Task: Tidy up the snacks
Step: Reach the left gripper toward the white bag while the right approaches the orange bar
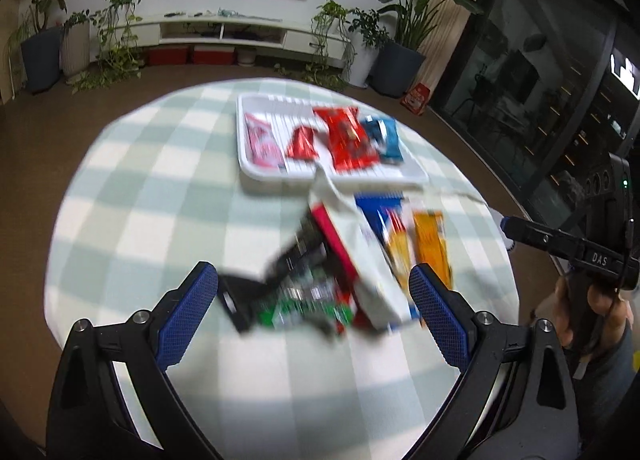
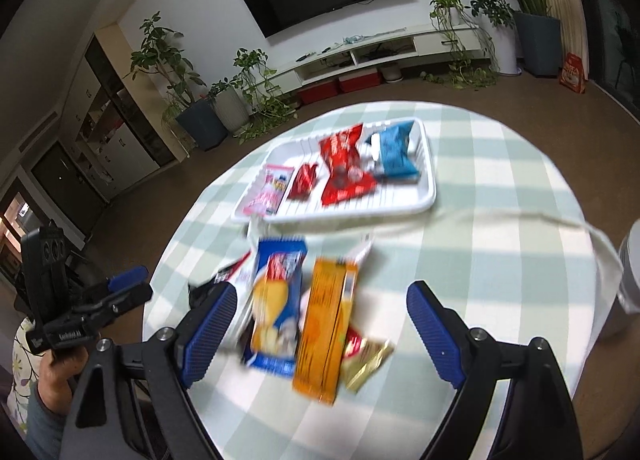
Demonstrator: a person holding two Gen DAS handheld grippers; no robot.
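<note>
A white tray (image 1: 276,174) at the far side of the round table holds a pink packet (image 1: 261,141), a small red packet (image 1: 302,144), a large red packet (image 1: 349,140) and a blue packet (image 1: 385,137). Loose snacks lie in a pile nearer me: a black-and-green packet (image 1: 288,280), a red-and-white packet (image 1: 352,256), a blue packet (image 2: 278,300), an orange box (image 2: 328,324) and a gold wrapper (image 2: 366,364). My left gripper (image 1: 314,292) is open above the black-and-green packet. My right gripper (image 2: 320,320) is open above the blue packet and orange box. The tray (image 2: 352,212) shows in the right wrist view too.
The table has a green-and-white checked cloth (image 1: 160,200). A white cloth or bag (image 2: 608,260) lies at the table's right edge. Potted plants, a TV stand and a wall TV stand beyond the table. The other hand-held gripper (image 1: 580,252) shows at the right.
</note>
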